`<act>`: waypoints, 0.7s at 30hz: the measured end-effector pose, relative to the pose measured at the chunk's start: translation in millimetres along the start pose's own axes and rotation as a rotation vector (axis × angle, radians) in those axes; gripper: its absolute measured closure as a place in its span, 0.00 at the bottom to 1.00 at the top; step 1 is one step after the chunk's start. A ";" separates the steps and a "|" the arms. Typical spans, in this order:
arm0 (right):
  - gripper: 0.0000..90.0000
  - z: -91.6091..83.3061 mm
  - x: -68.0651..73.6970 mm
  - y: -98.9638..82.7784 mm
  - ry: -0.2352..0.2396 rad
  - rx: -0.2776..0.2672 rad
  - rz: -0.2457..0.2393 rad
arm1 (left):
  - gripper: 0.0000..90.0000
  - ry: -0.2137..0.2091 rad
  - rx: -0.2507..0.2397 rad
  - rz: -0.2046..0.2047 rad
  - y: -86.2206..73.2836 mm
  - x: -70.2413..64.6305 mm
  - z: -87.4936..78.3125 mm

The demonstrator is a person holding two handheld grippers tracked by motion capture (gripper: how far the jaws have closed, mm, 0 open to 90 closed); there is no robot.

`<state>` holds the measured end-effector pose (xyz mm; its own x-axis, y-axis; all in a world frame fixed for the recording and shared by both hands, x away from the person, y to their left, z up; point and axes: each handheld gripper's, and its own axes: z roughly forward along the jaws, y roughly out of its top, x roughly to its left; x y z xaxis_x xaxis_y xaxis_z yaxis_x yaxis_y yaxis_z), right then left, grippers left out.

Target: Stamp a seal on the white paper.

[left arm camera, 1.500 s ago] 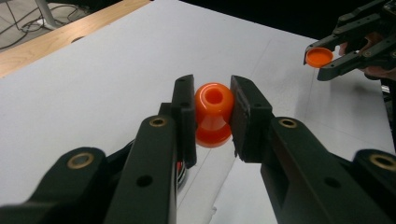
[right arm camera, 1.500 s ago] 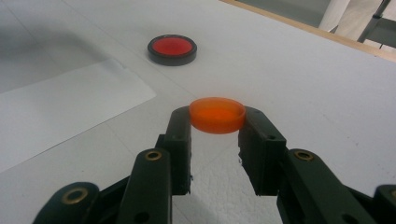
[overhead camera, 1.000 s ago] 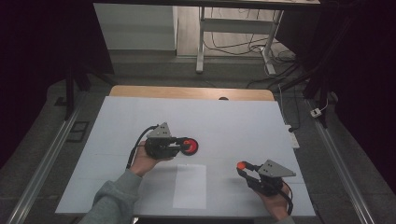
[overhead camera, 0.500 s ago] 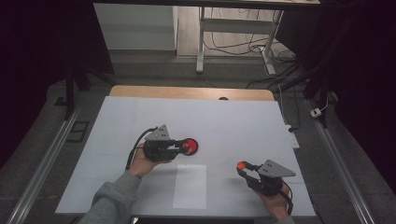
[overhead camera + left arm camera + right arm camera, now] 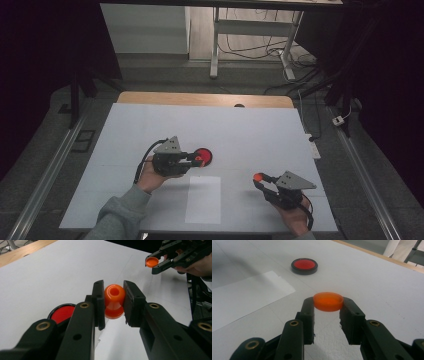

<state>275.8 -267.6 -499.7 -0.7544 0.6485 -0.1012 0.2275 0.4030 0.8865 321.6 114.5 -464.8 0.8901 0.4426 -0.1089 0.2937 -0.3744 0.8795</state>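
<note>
Both my grippers are closed on small orange pieces, held low over the table.

My left gripper (image 5: 114, 302) clamps an orange plastic spool-shaped piece (image 5: 114, 300), grey sleeve (image 5: 120, 216) behind my left hand (image 5: 149, 176). My right gripper (image 5: 327, 305) pinches a shallow orange plastic cap (image 5: 328, 301) by its rim, my right hand (image 5: 294, 218) nearer the table's front edge.

Orange spool (image 5: 114, 301); orange cap (image 5: 328, 301); red disc, black rim (image 5: 304, 266); white table (image 5: 260, 130); black claws.
</note>
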 end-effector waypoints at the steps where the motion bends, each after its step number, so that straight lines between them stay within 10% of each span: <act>1: 0.72 0.1 0.2 0.1 0.001 0.000 -0.001 | 0.81 -0.002 -0.001 -0.002 -0.1 0.0 0.0; 21: 0.72 0.7 0.2 0.0 0.000 -0.003 -0.001 | 0.81 -0.019 0.015 0.022 -7.7 -17.0 -6.3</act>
<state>276.1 -266.9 -500.0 -0.7549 0.6479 -0.1019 0.2250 0.4017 0.8877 302.1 115.0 -466.8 0.9028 0.4185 -0.0991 0.2794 -0.3957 0.8749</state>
